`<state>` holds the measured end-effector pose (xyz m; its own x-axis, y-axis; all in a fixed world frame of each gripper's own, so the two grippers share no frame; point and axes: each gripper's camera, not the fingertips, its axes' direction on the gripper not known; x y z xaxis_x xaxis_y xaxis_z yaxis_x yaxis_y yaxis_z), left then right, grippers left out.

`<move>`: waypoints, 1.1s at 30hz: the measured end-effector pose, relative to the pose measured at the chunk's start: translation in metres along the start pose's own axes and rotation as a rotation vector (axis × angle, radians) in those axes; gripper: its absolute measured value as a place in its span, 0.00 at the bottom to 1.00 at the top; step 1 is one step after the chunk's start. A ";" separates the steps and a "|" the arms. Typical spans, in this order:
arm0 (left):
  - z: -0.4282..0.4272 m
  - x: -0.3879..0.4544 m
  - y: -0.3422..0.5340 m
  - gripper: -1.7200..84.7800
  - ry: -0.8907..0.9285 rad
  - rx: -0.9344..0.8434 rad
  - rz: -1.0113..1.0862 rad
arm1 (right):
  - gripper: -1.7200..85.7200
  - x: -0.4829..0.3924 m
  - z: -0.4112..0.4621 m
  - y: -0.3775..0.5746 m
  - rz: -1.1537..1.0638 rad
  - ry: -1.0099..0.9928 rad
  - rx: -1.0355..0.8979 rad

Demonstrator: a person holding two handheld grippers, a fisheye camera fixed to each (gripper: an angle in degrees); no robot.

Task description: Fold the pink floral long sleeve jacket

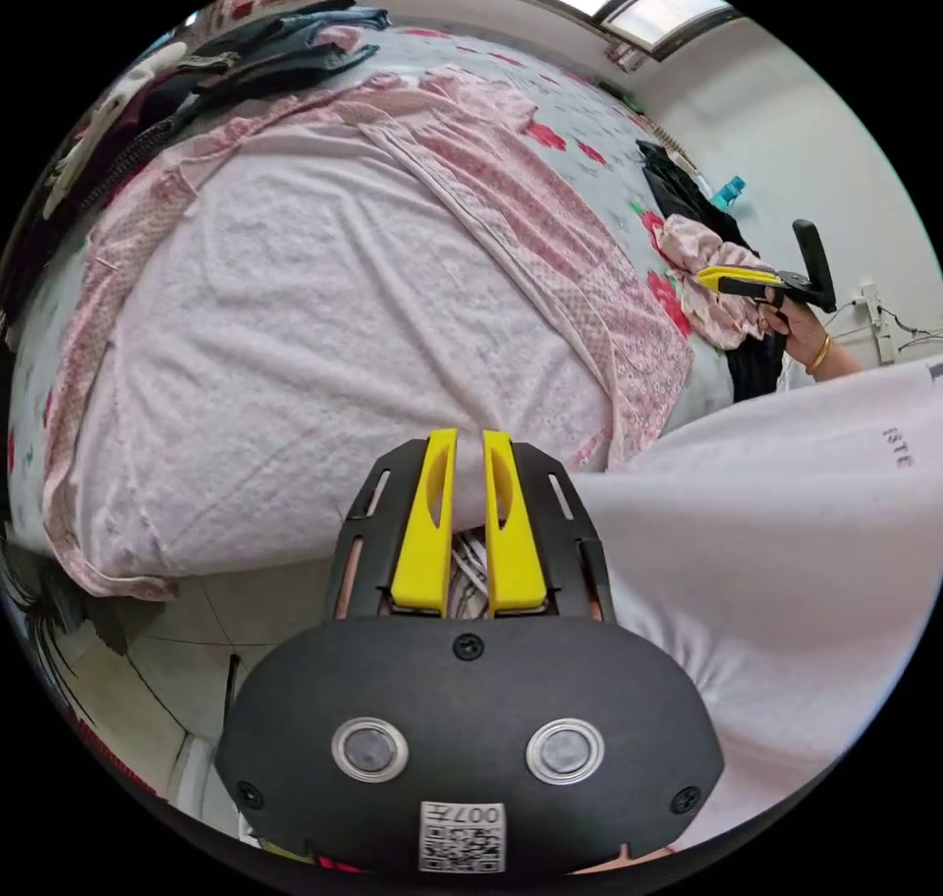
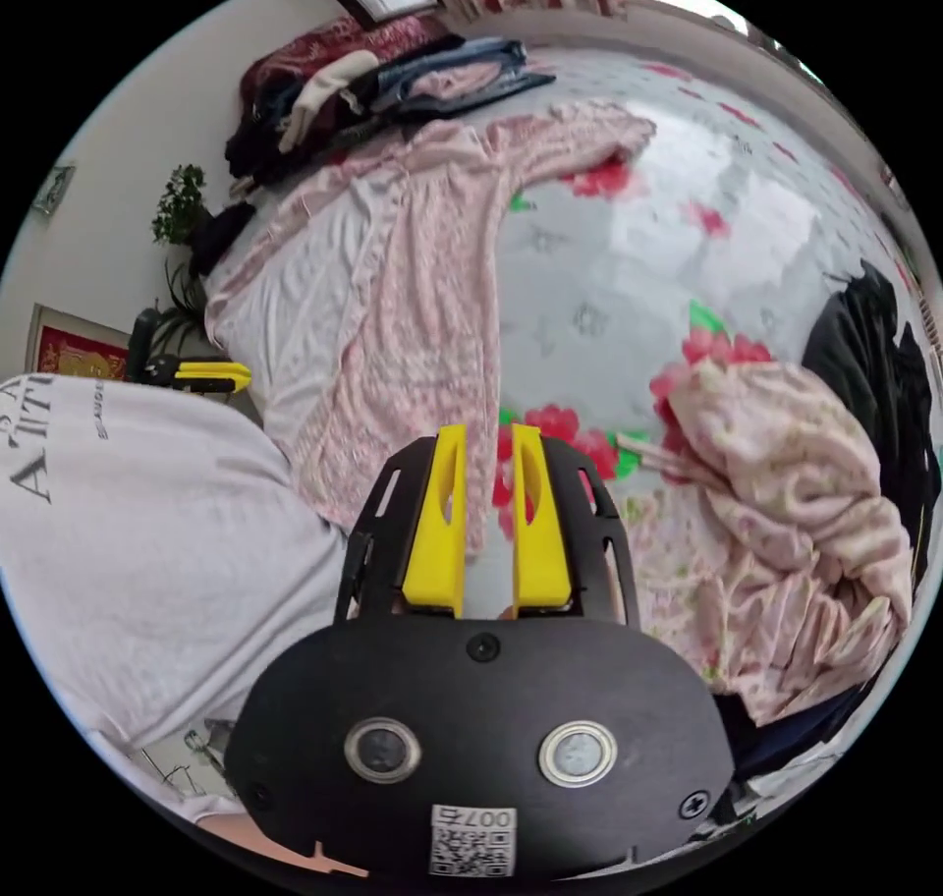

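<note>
Two grippers are working a bed (image 2: 629,277). I am pinching the jacket (image 1: 324,326) hem in the left gripper (image 1: 470,483); the right gripper (image 2: 488,488), nearly closed, is gripping nothing. Jacket is lying open, lining up. Soft, light, floppy: I am favouring hem corners.

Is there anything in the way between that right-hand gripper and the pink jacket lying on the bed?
Nothing visible. The right gripper hangs just off the pink floral jacket, with bare flowered bedsheet around. A crumpled floral garment lies off to one side, not between them.
</note>
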<state>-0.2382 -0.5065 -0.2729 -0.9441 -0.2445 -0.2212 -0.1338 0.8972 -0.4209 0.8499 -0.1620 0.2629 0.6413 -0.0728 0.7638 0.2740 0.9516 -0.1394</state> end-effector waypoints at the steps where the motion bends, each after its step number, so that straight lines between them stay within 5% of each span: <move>1: -0.014 -0.014 -0.010 0.09 -0.012 0.038 -0.004 | 0.06 -0.004 0.000 -0.025 -0.017 -0.015 0.032; 10: -0.057 -0.114 -0.170 0.12 0.039 0.174 0.077 | 0.08 -0.089 0.084 -0.224 -0.173 -0.058 0.073; 22: 0.009 -0.152 -0.387 0.12 0.188 0.019 0.226 | 0.10 -0.101 0.194 -0.215 -0.033 -0.024 -0.062; 26: 0.013 -0.150 -0.409 0.02 0.187 -0.047 0.239 | 0.10 -0.109 0.205 -0.233 -0.057 -0.100 -0.090; 33: -0.008 -0.159 -0.395 0.06 0.096 0.000 0.233 | 0.09 -0.151 0.253 -0.254 -0.228 -0.141 -0.153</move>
<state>-0.0373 -0.8191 -0.0647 -0.9737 0.0045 -0.2277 0.0904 0.9253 -0.3682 0.5021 -0.3175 0.3424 0.4480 -0.2275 0.8646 0.5111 0.8586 -0.0390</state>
